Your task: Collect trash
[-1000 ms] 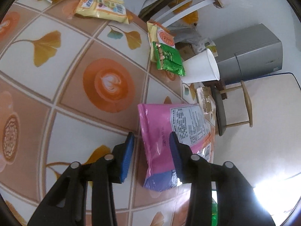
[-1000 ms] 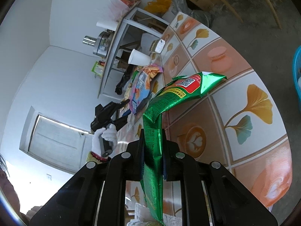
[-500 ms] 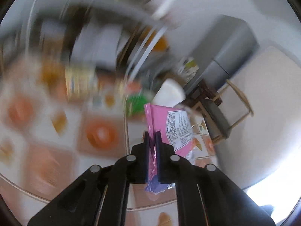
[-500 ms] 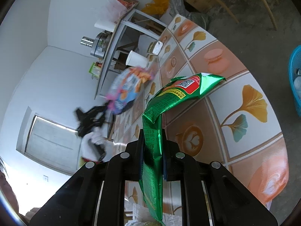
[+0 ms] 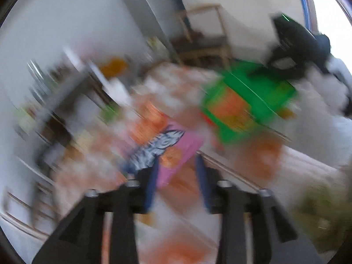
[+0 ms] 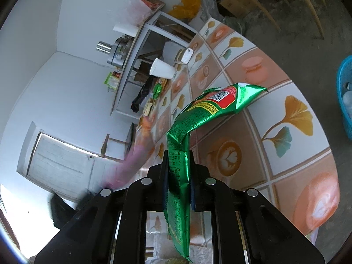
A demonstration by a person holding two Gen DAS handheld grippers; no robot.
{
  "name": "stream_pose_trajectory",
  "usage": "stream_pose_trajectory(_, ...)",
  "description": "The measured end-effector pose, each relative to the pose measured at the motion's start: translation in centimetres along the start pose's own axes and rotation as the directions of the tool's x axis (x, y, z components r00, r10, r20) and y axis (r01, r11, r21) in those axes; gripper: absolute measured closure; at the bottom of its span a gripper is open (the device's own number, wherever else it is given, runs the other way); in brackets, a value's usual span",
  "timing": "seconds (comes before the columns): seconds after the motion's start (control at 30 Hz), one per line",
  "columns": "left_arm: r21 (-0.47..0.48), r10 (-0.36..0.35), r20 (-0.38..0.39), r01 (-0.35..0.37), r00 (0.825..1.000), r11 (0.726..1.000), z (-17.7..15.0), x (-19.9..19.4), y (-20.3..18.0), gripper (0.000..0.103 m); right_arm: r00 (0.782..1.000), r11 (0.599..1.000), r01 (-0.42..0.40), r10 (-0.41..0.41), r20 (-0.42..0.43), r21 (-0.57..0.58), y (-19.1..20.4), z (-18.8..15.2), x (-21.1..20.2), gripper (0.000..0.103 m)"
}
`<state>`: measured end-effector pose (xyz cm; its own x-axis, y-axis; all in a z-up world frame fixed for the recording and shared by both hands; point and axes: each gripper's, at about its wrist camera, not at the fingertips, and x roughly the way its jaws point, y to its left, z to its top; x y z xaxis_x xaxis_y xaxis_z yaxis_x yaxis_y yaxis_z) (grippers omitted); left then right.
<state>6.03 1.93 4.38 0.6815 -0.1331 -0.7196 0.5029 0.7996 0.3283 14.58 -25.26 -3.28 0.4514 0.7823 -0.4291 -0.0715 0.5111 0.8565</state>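
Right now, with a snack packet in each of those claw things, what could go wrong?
1. The left gripper is opening its jaws with the pink plastic snack packet between them, in a blurred view; the packet may drop beside the patterned tiled table's edge rather than where intended.
2. The right gripper pinches the long green foil wrapper low down; the bent, unsupported top could flop or slip.
3. The white paper cup on its side might roll.

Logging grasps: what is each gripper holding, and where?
Right gripper: shut on green wrapper, near its lower end. Left gripper: jaws opening, pink packet between them, no longer gripped.
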Motion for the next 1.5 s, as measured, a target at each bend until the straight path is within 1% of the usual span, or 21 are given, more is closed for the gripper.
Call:
stream_pose_trajectory(0.07, -0.088, -0.098, -0.025, 0.096, 0.995, 0.992, -1.6, -0.1, -0.9, 0.061, 1.000, 1.000, 0.010, -0.010, -0.001, -0.012, 0.5, -0.2, -0.1, 0.089)
stream_pose_trajectory(0.13, -0.171, -0.183, -0.008, 0.179, 0.983, 0.969, -2.6, -1.0, -0.3, 0.056, 1.000, 1.000, 0.018, -0.018, -0.001, -0.020, 0.8, -0.3, -0.3, 0.088)
stream_pose_trajectory(0.17, -0.218, -0.235, 0.020, 0.233, 0.972, 0.948, -2.9, -1.6, 0.4, 0.053, 1.000, 1.000, 0.022, -0.022, -0.004, -0.021, 0.8, -0.4, -0.3, 0.088)
stream_pose_trajectory(0.2, -0.270, -0.291, 0.064, 0.297, 0.955, 0.916, -3.1, -2.2, 1.6, 0.051, 1.000, 1.000, 0.023, -0.023, -0.005, -0.018, 0.8, -0.4, -0.3, 0.088)
stream_pose_trajectory(0.3, -0.390, -0.351, 0.167, 0.388, 0.921, 0.835, -3.2, -3.0, 5.0, 0.048, 1.000, 1.000, 0.020, -0.020, -0.014, 0.002, 0.4, -0.6, 0.0, 0.087)
stream_pose_trajectory(0.33, -0.432, -0.345, 0.198, 0.397, 0.918, 0.810, -3.1, -3.1, 6.6, 0.047, 1.000, 1.000, 0.019, -0.019, -0.017, 0.008, 0.3, -0.6, 0.2, 0.085)
stream_pose_trajectory(0.37, -0.473, -0.322, 0.216, 0.387, 0.922, 0.791, -3.1, -2.9, 8.3, 0.046, 1.000, 1.000, 0.020, -0.019, -0.022, 0.015, 0.2, -0.7, 0.3, 0.083)
stream_pose_trajectory(0.47, -0.558, -0.270, 0.196, 0.334, 0.943, 0.760, -2.6, -0.9, 11.7, 0.044, 0.999, 0.999, 0.028, -0.027, -0.030, 0.033, -0.2, -0.7, 0.7, 0.076)
stream_pose_trajectory(0.6, -0.675, -0.296, 0.114, 0.293, 0.948, 0.677, -2.5, 4.9, 16.4, 0.042, 0.999, 0.998, 0.039, -0.037, -0.036, 0.040, -0.3, -0.7, 0.7, 0.075)
stream_pose_trajectory(0.67, -0.707, -0.326, 0.100, 0.298, 0.940, 0.641, -2.6, 7.5, 18.2, 0.042, 0.998, 0.998, 0.044, -0.042, -0.037, 0.038, -0.2, -0.6, 0.7, 0.075)
stream_pose_trajectory(0.77, -0.758, -0.375, 0.061, 0.287, 0.925, 0.585, -2.6, 11.5, 20.3, 0.042, 0.998, 0.998, 0.049, -0.048, -0.040, 0.037, -0.3, -0.6, 0.8, 0.075)
stream_pose_trajectory(0.8, -0.767, -0.399, 0.059, 0.298, 0.915, 0.569, -2.5, 12.5, 20.8, 0.041, 0.998, 0.998, 0.049, -0.048, -0.042, 0.037, -0.3, -0.6, 0.9, 0.075)
stream_pose_trajectory(0.87, -0.797, -0.462, 0.047, 0.312, 0.886, 0.517, -2.5, 15.0, 21.6, 0.041, 0.998, 0.998, 0.053, -0.051, -0.047, 0.040, -0.4, -0.6, 1.1, 0.075)
stream_pose_trajectory(1.0, -0.823, -0.545, 0.057, 0.348, 0.837, 0.449, -2.7, 16.3, 20.9, 0.042, 0.997, 0.998, 0.055, -0.053, -0.052, 0.041, -0.5, -0.6, 1.2, 0.075)
stream_pose_trajectory(1.03, -0.821, -0.573, 0.079, 0.379, 0.816, 0.427, -2.8, 16.0, 20.4, 0.042, 0.997, 0.998, 0.055, -0.053, -0.053, 0.039, -0.4, -0.6, 1.2, 0.075)
stream_pose_trajectory(1.1, -0.809, -0.607, 0.109, 0.425, 0.787, 0.406, -3.0, 15.0, 19.1, 0.042, 0.997, 0.998, 0.056, -0.054, -0.057, 0.032, -0.4, -0.6, 1.2, 0.075)
stream_pose_trajectory(1.2, -0.811, -0.627, 0.096, 0.425, 0.773, 0.401, -3.8, 13.9, 17.1, 0.043, 0.996, 0.998, 0.053, -0.051, -0.069, 0.029, -0.3, -0.6, 1.7, 0.075)
stream_pose_trajectory(1.3, -0.814, -0.627, 0.064, 0.405, 0.776, 0.417, -4.6, 13.4, 15.3, 0.043, 0.996, 0.998, 0.049, -0.046, -0.080, 0.031, -0.3, -0.7, 2.2, 0.075)
stream_pose_trajectory(1.37, -0.811, -0.622, 0.074, 0.410, 0.780, 0.418, -4.8, 13.2, 14.5, 0.043, 0.995, 0.999, 0.046, -0.043, -0.088, 0.027, -0.2, -0.8, 2.5, 0.075)
stream_pose_trajectory(1.47, -0.823, -0.630, 0.104, 0.422, 0.770, 0.381, -5.0, 13.2, 13.7, 0.046, 0.994, 0.999, 0.051, -0.049, -0.094, 0.016, 0.2, -1.0, 2.8, 0.075)
stream_pose_trajectory(1.5, -0.826, -0.626, 0.110, 0.422, 0.772, 0.374, -5.0, 13.1, 13.3, 0.051, 0.994, 0.998, 0.054, -0.052, -0.096, 0.012, 0.4, -1.1, 2.8, 0.075)
